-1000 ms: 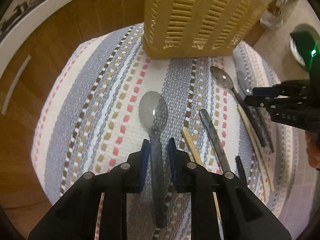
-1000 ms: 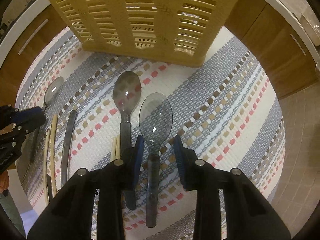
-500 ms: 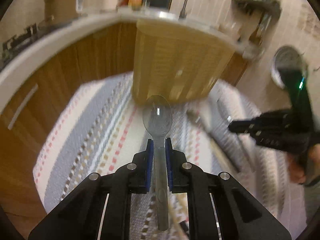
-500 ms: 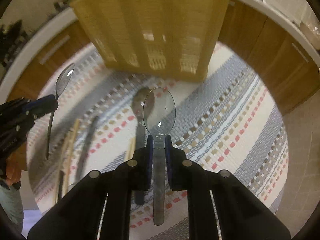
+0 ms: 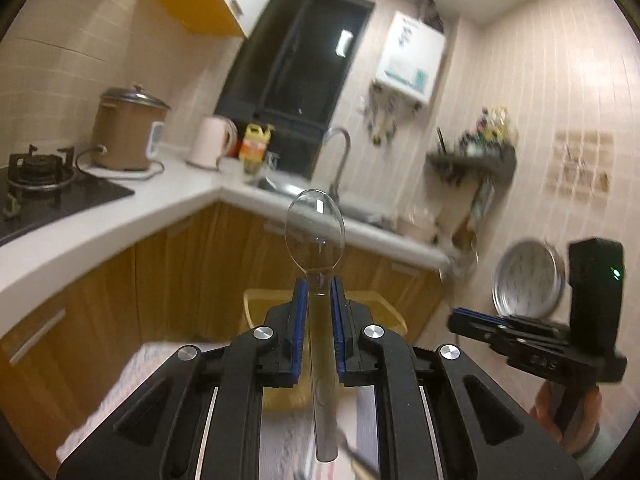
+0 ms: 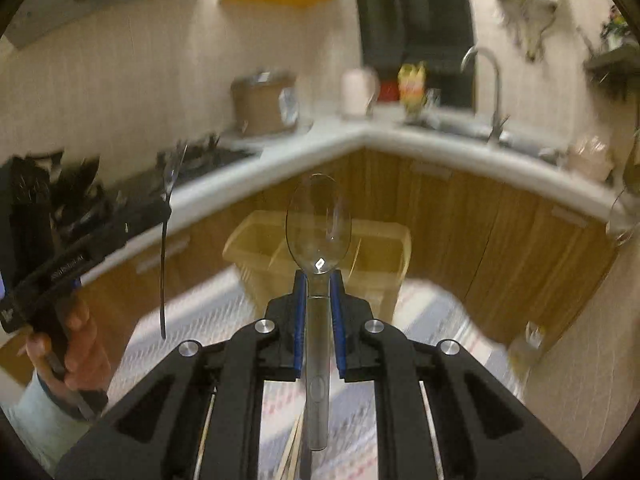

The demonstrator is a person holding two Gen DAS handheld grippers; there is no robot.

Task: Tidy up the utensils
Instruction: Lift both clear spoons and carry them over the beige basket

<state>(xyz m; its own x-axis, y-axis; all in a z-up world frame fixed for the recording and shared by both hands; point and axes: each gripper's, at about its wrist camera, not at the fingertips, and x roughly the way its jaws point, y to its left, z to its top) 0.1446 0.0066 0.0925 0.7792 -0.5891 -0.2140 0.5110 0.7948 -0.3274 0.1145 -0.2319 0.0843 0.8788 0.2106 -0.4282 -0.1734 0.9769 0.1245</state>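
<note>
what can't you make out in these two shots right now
- Left wrist view: the yellow basket is mostly hidden behind the left gripper and its spoon.
- Right wrist view: motion blur smears the basket's compartments.
- Right wrist view: the chopsticks are cut off by the gripper body.
</note>
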